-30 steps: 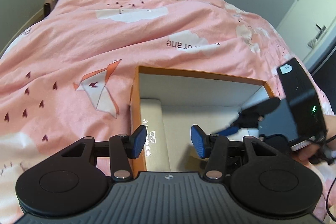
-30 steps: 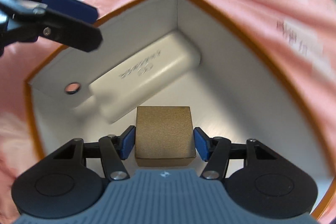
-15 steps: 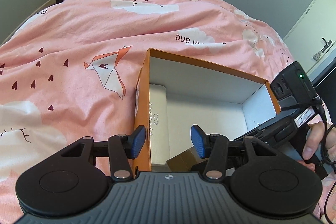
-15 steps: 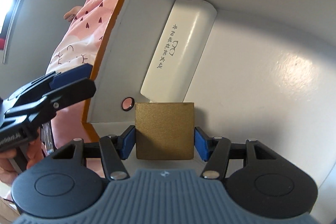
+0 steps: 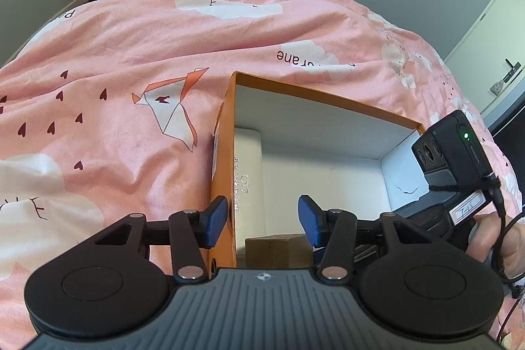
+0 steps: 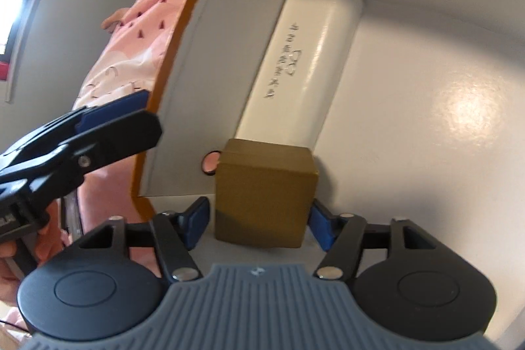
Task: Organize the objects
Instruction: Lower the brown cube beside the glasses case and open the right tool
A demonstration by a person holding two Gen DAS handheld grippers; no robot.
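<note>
The matte gold cardboard cube (image 6: 264,195) sat on the box floor by the near-left corner of the orange box (image 6: 183,31), touching the end of a glossy white rounded case (image 6: 305,68). The right gripper (image 6: 259,227) had just been opening, pads flanking the cube without pressing, so a careless withdrawal could snag and tip it. The left gripper (image 5: 262,223) hung half-open and empty over the box's left wall.

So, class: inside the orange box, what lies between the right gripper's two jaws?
The small brown box, resting on the orange box's white floor beside the white case; the just-opened jaws stand clear of it, shown in the right wrist view.
</note>
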